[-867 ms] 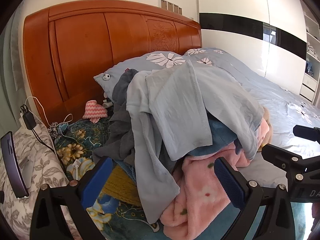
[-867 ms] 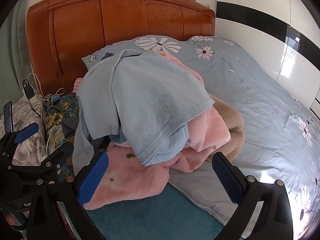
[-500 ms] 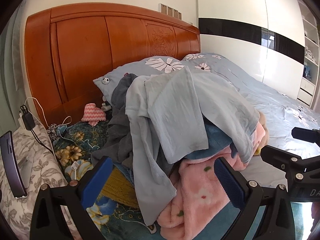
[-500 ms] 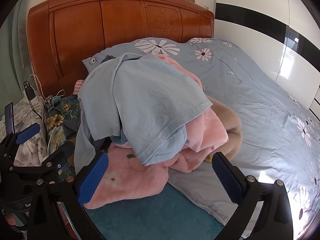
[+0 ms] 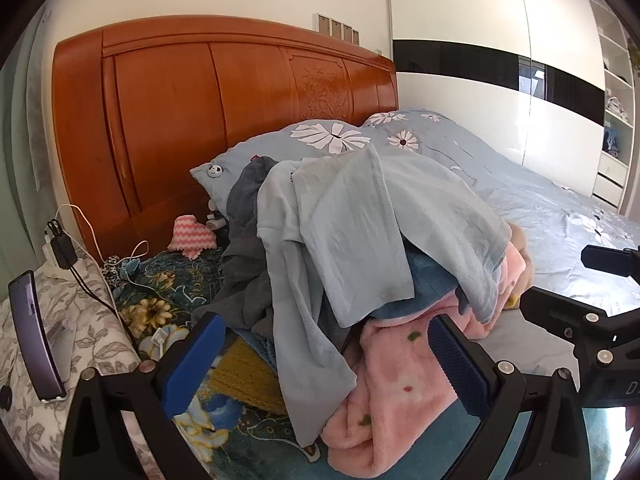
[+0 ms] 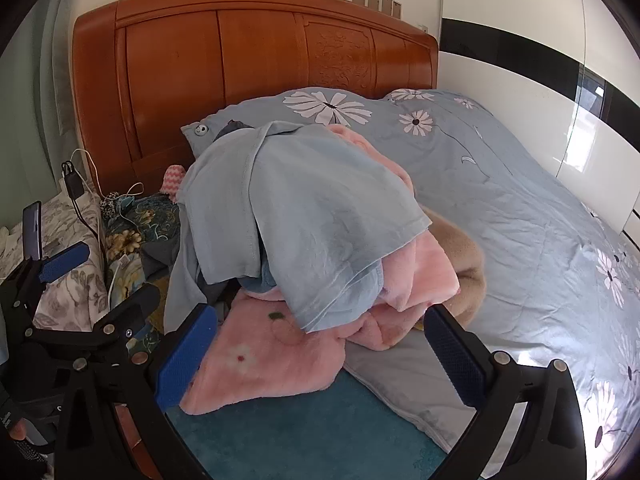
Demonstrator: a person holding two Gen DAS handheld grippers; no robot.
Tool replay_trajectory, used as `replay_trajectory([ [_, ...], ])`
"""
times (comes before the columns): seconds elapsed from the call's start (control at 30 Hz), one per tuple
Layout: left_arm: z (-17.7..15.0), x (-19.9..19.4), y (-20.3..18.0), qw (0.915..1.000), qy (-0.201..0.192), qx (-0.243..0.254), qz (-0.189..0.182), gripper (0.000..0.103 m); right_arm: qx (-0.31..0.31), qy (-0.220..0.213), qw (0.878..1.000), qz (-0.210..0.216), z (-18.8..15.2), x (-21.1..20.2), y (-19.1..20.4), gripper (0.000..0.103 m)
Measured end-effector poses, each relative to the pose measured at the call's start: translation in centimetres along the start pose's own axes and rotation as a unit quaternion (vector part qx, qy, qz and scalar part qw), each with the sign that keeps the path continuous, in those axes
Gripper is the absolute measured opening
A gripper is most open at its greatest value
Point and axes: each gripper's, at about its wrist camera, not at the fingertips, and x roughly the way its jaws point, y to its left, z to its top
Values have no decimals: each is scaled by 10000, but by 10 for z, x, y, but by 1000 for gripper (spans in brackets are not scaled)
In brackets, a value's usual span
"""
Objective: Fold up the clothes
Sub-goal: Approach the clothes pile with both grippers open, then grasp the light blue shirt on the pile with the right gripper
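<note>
A heap of clothes (image 5: 360, 280) lies on the bed, near the wooden headboard (image 5: 224, 120) and against a flowered pillow (image 5: 320, 140). On top is a pale blue shirt (image 6: 312, 220) of thin, smooth cloth, creased and draped like a tent. Its long axis runs from the pillow down toward the cameras, with a hemmed edge hanging lowest at the near side. Under it sits a thick pink fleece (image 6: 272, 356) with small flower prints, soft and bunched, spilling onto a teal sheet (image 6: 312, 436). A dark grey garment (image 5: 244, 248) hangs off the left side of the heap, and a tan fuzzy piece (image 6: 464, 264) shows at the right; what kind of garment it is cannot be told.

The left gripper (image 5: 324, 364) and the right gripper (image 6: 320, 356) both hover just short of the heap, jaws spread wide and empty, their blue ribbed pads (image 5: 192, 364) touching nothing.
</note>
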Motion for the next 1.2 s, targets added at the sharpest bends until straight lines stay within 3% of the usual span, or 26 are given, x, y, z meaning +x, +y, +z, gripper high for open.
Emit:
replay_trajectory([
  [0.27,1,1,14,9985,214,-372,-350,103,65,-230,9996,131,4,-10,5,103],
  [0.77,-3,4,17,9984,167,-392,-362,103,-87,-464,9988,162,3,-10,11,103],
  [1.2,-10,14,24,9979,226,-473,-388,103,-148,-399,9988,223,1,2,17,103],
])
